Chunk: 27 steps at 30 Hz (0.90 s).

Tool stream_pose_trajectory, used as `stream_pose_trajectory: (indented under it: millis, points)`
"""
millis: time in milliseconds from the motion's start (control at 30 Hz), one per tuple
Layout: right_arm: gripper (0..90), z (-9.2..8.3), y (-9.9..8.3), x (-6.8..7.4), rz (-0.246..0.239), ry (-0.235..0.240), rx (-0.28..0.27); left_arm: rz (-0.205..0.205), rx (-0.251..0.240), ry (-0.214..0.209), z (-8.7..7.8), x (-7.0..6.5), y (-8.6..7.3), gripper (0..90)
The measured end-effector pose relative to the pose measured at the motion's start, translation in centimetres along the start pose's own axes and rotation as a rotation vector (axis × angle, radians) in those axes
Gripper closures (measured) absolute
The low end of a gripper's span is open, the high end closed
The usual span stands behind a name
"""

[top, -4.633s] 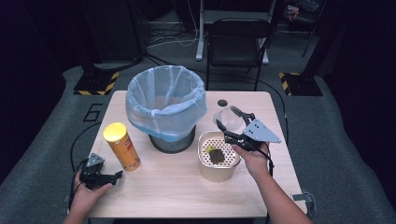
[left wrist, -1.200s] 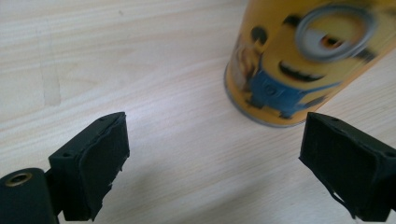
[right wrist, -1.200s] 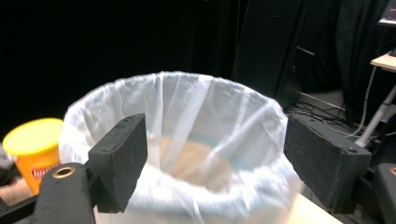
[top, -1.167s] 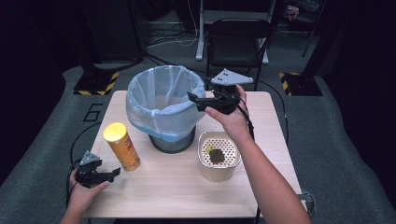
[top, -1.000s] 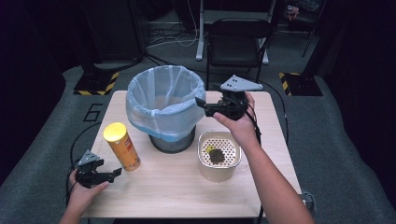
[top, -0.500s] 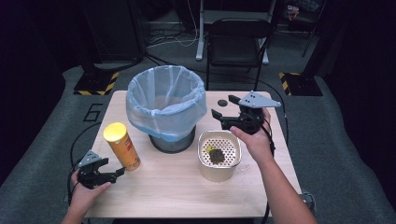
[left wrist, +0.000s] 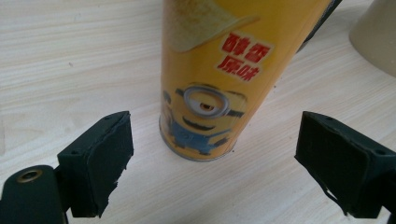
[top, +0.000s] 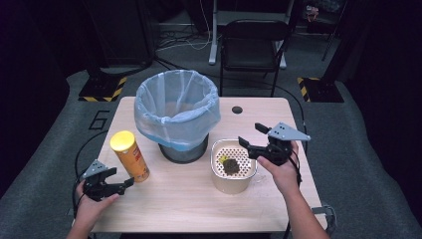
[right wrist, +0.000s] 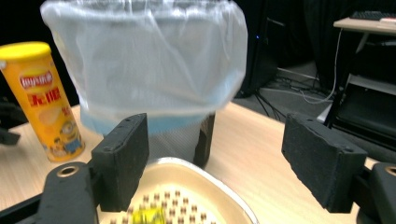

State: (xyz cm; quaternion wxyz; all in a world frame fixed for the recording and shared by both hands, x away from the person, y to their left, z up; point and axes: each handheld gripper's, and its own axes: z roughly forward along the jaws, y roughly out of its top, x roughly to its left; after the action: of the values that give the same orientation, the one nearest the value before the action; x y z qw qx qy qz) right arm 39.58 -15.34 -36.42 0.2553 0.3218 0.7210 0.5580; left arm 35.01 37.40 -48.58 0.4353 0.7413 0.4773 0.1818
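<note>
A bin lined with a pale blue bag (top: pixel 176 112) stands mid-table. Left of it is a yellow chip can (top: pixel 130 155), right of it a cream perforated bowl (top: pixel 217 172) holding dark scraps (top: pixel 230 165). My left gripper (top: pixel 122 177) rests at the front left, pointing at the can (left wrist: pixel 224 70). It is open; its jaws have just been closing a little, and the can stands just past the tips. My right gripper (top: pixel 250 135) hovers at the bowl's right rim, open and empty, its jaws just closing. In the right gripper view it (right wrist: pixel 219 140) faces the bin (right wrist: pixel 144 60) over the bowl (right wrist: pixel 229 191).
A dark round hole (top: pixel 237 109) marks the table (top: pixel 189 204) behind the bowl. A black chair (top: pixel 251 47) stands beyond the far edge. Bare wood lies along the front between my two hands.
My right gripper has come away from above the bin's rim, moving right and down to the bowl's right side. The left hand has stayed beside the can.
</note>
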Motion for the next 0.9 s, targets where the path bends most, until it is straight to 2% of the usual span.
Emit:
stream_pose_trajectory:
  millis: [100,233,333,400,567,700,733,800,900]
  points:
    - [22.8,-0.7,-1.2,0.1,0.007,-0.010,0.001,0.001,-0.013,-0.001,0.0,-0.3,0.2,11.2]
    - [22.7,-1.8,-2.6,0.3,0.030,-0.018,-0.016,0.012,0.007,-0.025,0.1,-0.5,0.4,11.6]
    - [22.7,-2.4,-3.4,0.2,0.042,-0.025,-0.018,0.010,-0.001,-0.029,0.5,-0.8,0.5,11.9]
    - [22.7,-2.8,-3.9,0.0,0.044,-0.037,-0.023,0.022,-0.001,-0.030,0.6,-0.7,0.6,13.0]
    - [22.7,-3.7,-4.9,-0.5,0.063,-0.065,-0.016,-0.007,-0.020,-0.032,1.5,-0.5,0.9,14.3]
    - [22.7,-4.2,-5.6,-1.0,0.080,-0.084,-0.010,0.005,-0.011,-0.018,2.0,-0.1,1.2,14.3]
    - [22.7,-4.4,-5.7,-1.0,0.082,-0.090,-0.009,-0.007,-0.031,-0.016,2.3,-0.2,1.3,14.4]
    - [22.7,-4.7,-6.1,-1.1,0.086,-0.099,-0.010,0.002,-0.043,-0.010,2.5,-0.3,1.5,14.6]
    - [22.7,-5.2,-6.5,-1.2,0.097,-0.122,-0.010,0.011,-0.034,-0.020,2.9,-0.5,1.7,14.8]
